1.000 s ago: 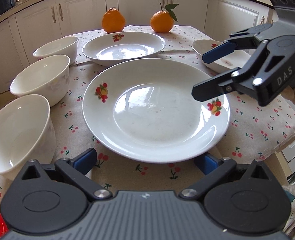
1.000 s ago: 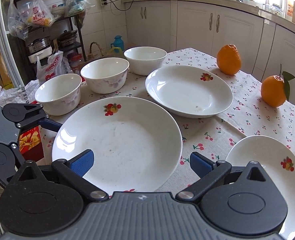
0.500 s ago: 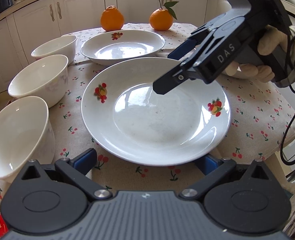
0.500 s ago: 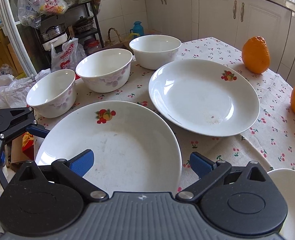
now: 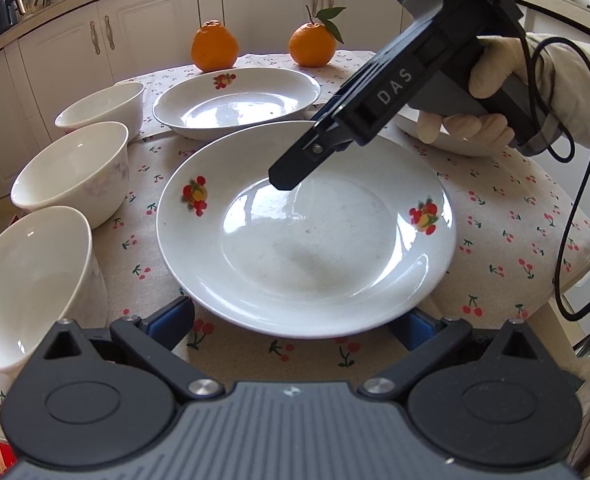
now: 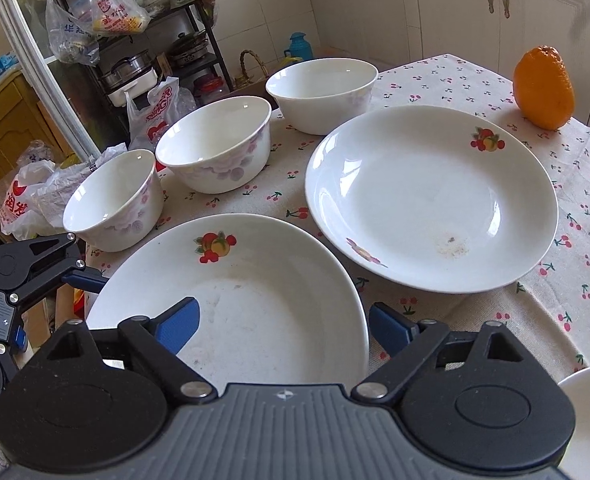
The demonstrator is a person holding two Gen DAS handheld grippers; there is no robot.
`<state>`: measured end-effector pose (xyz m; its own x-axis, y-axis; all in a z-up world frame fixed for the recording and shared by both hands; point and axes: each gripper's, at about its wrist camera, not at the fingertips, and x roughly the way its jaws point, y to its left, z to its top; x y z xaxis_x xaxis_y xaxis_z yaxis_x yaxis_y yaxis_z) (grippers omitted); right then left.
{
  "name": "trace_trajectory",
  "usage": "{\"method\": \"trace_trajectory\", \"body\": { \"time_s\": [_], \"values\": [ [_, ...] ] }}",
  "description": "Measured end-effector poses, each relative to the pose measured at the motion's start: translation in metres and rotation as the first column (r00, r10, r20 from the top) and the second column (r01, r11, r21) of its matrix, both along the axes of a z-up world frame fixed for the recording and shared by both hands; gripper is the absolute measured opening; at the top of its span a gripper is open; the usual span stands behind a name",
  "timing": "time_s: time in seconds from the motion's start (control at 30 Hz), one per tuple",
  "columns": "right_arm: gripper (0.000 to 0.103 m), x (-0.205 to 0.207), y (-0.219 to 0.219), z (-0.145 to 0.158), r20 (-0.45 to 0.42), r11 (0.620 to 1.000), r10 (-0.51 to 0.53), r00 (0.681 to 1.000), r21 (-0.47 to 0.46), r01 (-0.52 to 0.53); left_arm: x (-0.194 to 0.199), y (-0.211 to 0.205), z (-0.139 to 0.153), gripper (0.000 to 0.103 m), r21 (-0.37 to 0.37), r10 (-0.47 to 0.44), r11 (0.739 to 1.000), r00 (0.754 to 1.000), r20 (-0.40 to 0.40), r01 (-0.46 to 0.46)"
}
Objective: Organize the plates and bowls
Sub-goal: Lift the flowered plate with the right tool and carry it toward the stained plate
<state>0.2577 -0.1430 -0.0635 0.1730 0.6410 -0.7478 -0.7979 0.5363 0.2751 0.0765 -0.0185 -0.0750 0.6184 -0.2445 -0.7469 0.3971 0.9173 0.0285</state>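
A large white plate (image 5: 307,256) with fruit prints lies on the cherry tablecloth; it also shows in the right wrist view (image 6: 255,304). My left gripper (image 5: 295,326) is open, its blue pads either side of the plate's near rim. My right gripper (image 6: 283,324) is open and straddles that plate's far rim, one pad over the plate, one outside; it hovers over the plate in the left wrist view (image 5: 291,174). A second plate (image 6: 431,196) lies beyond. Three white bowls (image 6: 215,144) stand in a row along the table edge. A third plate (image 6: 587,392) peeks in at right.
Two oranges (image 5: 214,46) sit at the far end of the table. White cabinets (image 5: 135,36) stand behind. A shelf with pots and plastic bags (image 6: 151,60) stands beyond the bowls. The table edge drops off just past the bowls.
My right gripper has swung in from the right and come down over the large plate's far rim. My left gripper has stayed at the near rim.
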Motion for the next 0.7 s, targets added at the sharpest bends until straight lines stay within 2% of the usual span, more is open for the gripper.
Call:
{"method": "trace_trajectory", "body": {
  "time_s": [0.4,0.7],
  "values": [
    [0.091,0.011,-0.001,-0.004,-0.103,0.996,0.057,0.993,0.072,-0.050,0.002,-0.001,-0.001,0.102,-0.004,-0.017,1.000,1.000,0.001,0.017],
    [0.092,0.014,-0.004,-0.004,-0.138,0.995,0.049,0.989,0.095,-0.036,0.001,-0.002,0.000,0.099,-0.004,-0.037,0.999,0.999,0.005,0.037]
  ]
}}
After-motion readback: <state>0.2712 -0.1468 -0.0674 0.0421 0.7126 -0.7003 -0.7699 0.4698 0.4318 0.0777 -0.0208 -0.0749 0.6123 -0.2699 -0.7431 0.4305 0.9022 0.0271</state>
